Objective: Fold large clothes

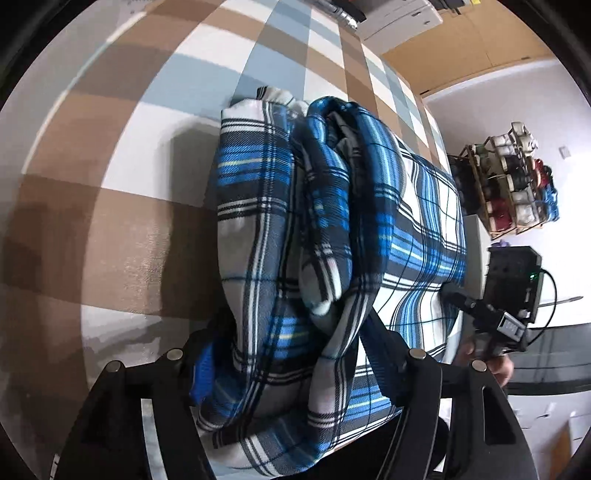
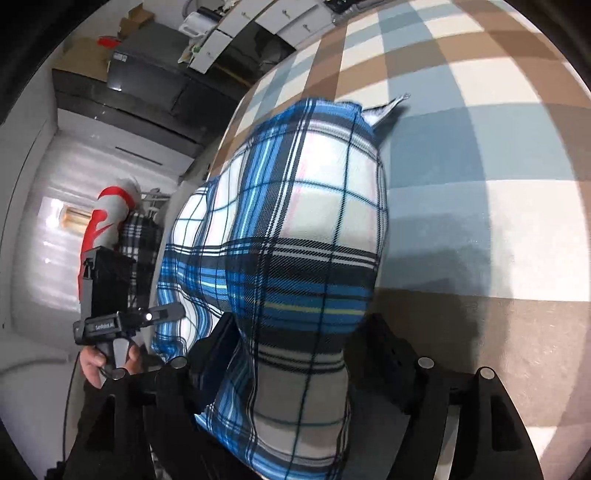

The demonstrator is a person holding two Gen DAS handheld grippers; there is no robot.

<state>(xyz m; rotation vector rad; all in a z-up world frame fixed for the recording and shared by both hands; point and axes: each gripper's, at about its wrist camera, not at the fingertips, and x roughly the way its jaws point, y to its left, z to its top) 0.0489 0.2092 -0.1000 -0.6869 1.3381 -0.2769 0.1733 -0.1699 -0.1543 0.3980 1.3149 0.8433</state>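
A blue, white and black plaid fleece garment [image 1: 306, 229] lies bunched and partly folded on a checked brown, blue and white cloth-covered surface [image 1: 110, 206]. My left gripper [image 1: 295, 332] has thick folds of the garment between its two fingers. In the right wrist view the same garment [image 2: 303, 229] fills the middle, and my right gripper [image 2: 295, 332] has a wide band of it between its fingers. The other hand-held gripper [image 2: 122, 321] shows at the left of the right wrist view, and at the right of the left wrist view [image 1: 491, 317].
The checked surface [image 2: 480, 184] spreads to the right. A wooden rack of thread spools [image 1: 513, 177] and a black box [image 1: 513, 277] stand beyond its edge. Dark cabinets [image 2: 147, 74], white drawers [image 2: 258, 22] and a red-and-white item [image 2: 107, 218] lie off the surface.
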